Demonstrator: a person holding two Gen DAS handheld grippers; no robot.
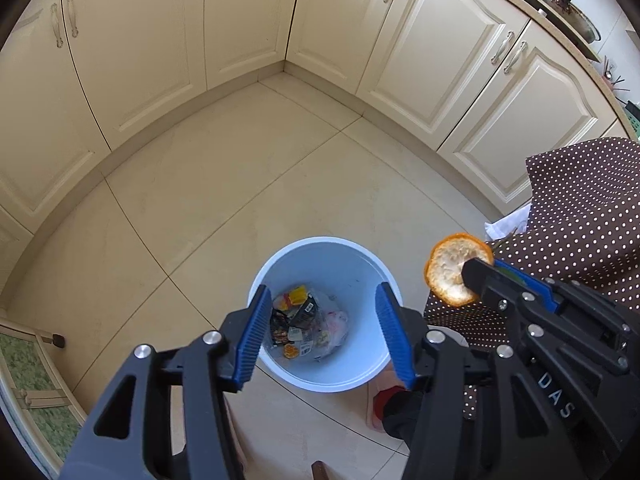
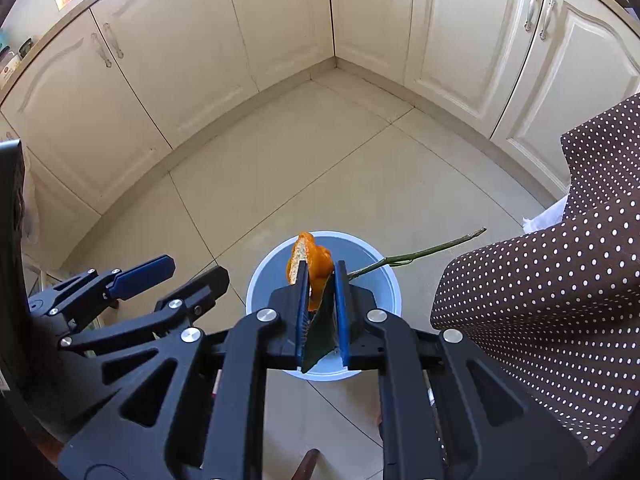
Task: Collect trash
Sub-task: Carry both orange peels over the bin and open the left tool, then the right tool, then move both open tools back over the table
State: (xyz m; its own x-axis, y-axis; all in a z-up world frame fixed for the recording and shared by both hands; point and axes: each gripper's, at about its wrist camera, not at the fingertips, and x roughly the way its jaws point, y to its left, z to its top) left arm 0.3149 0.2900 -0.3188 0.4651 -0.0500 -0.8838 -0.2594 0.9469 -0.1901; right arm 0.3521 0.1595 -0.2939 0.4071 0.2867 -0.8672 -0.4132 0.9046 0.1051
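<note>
- The left tongs (image 1: 320,336) fill the near edge of the left wrist view, tilted steeply down, blue pads standing apart with nothing between them; they hang directly over the bin (image 1: 325,314).
- The right tongs (image 2: 320,280) point down at the same steep slant, jaws nearly together and pinched on an orange peel (image 2: 310,268); a dark leaf and a green stem (image 2: 416,256) also sit in that grip, the stem running out toward 2 o'clock.
- In the left wrist view the peel (image 1: 452,276) hangs at 3 o'clock of the bin, just outside its rim.
- The pale blue bin stands on the floor (image 1: 224,200), wrappers and scraps lying on its bottom.
- Beige tiles spread toward 12 o'clock, meeting cream cabinets (image 1: 140,48) in a corner.
- A brown polka-dot cloth (image 2: 560,280) hangs at 3 o'clock.
</note>
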